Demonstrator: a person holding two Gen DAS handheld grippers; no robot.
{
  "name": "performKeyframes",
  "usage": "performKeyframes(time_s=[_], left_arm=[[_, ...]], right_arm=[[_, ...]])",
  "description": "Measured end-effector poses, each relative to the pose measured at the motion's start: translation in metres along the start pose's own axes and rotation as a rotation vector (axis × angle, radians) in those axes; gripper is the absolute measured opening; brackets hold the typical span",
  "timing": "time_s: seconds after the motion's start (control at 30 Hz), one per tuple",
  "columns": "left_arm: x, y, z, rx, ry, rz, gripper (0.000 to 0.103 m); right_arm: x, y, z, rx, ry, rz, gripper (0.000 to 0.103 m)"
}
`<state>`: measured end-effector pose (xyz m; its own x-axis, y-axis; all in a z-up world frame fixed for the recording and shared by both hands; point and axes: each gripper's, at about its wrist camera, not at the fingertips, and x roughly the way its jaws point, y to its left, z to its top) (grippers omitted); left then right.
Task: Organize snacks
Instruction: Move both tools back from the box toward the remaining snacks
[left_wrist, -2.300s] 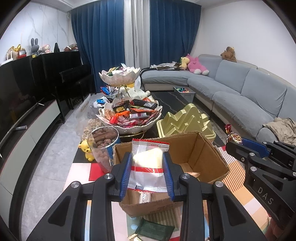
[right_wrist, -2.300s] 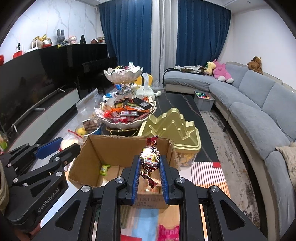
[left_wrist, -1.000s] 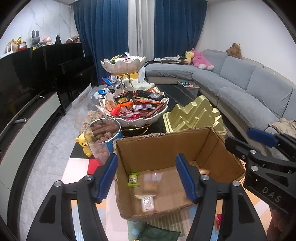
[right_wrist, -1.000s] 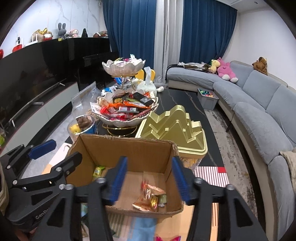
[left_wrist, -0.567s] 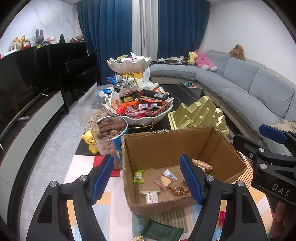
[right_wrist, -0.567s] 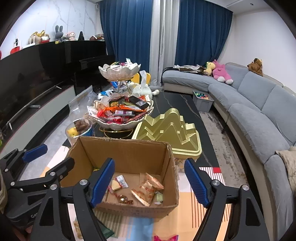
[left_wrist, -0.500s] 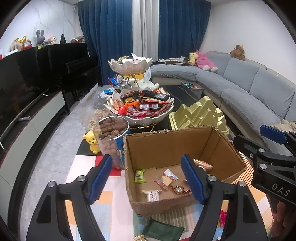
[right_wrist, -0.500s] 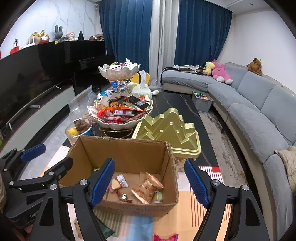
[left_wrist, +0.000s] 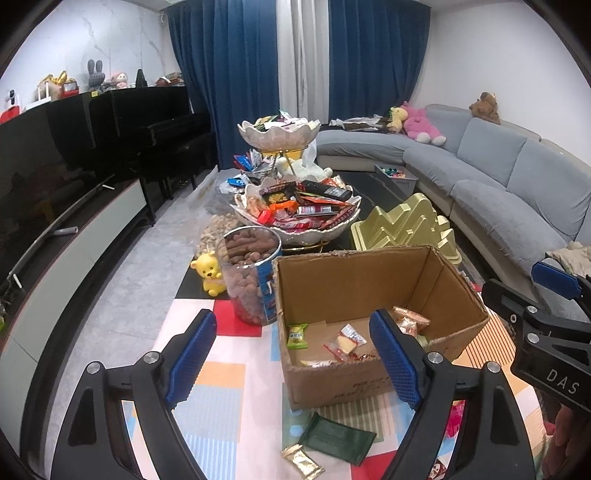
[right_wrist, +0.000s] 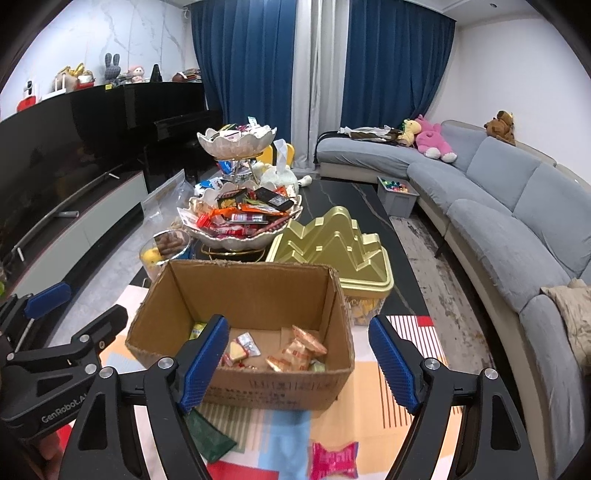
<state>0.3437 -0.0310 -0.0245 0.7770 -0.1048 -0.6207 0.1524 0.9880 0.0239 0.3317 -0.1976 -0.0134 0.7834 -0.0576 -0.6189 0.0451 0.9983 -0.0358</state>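
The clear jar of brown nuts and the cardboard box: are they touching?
Cannot tell. In the left wrist view the jar overlaps the cardboard box at its left corner, hiding any gap.

In the left wrist view, white letters "DAS" stand on the black body of the right gripper (left_wrist: 554, 275) at the right edge. In the right wrist view, "GenRobot.A" is printed in white on the body of the left gripper (right_wrist: 51, 295) at lower left. The cardboard box (right_wrist: 258, 295) carries dark printing along its front wall, too small to read.
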Motion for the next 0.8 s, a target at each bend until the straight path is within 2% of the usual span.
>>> performKeyframes(time_s=[0.3,0.8], left_arm=[[-0.022,0.003,-0.015,-0.009,0.011,0.01,0.085],[-0.039,0.0,-0.048,0.009,0.036,0.036,0.085]], right_arm=[[-0.016,0.002,-0.016,-0.002,0.013,0.034,0.079],[-0.036,0.007,-0.063,-0.009,0.065,0.017,0.079]])
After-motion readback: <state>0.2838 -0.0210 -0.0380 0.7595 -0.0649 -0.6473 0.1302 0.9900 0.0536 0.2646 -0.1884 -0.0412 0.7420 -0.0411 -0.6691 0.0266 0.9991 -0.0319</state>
